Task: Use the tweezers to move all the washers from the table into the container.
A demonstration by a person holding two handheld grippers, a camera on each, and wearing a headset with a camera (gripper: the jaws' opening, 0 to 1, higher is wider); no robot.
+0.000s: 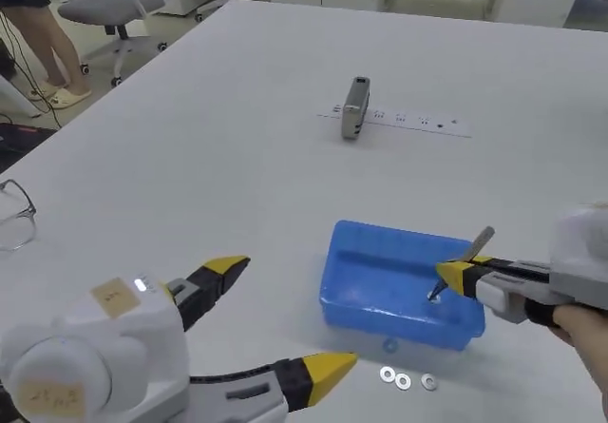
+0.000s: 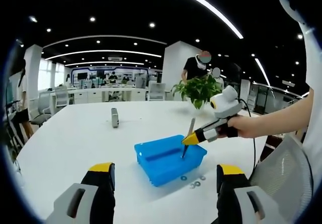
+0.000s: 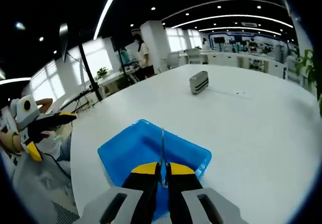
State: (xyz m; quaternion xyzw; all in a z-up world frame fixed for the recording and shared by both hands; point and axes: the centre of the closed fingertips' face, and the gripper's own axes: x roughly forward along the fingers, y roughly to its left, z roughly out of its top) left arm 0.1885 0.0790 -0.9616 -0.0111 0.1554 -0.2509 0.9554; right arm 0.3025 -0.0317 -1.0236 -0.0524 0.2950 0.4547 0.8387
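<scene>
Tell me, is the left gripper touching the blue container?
Apart. The head view shows bare table between the left gripper, its yellow tips open, and the container.

white-bodied left gripper [image 1: 285,315] and right gripper [image 1: 456,277], black jaws tipped yellow; left seemingly carries tan stickers [image 1: 114,296].

A small grey metal box [image 1: 354,107] stands on edge on the white bench [image 1: 237,157] by one end of what looks like a flat white power strip [image 1: 418,121], wire-framed glasses [image 1: 14,216] lie at the bench's left edge, and a grey swivel chair [image 1: 109,5] stands beyond.
</scene>
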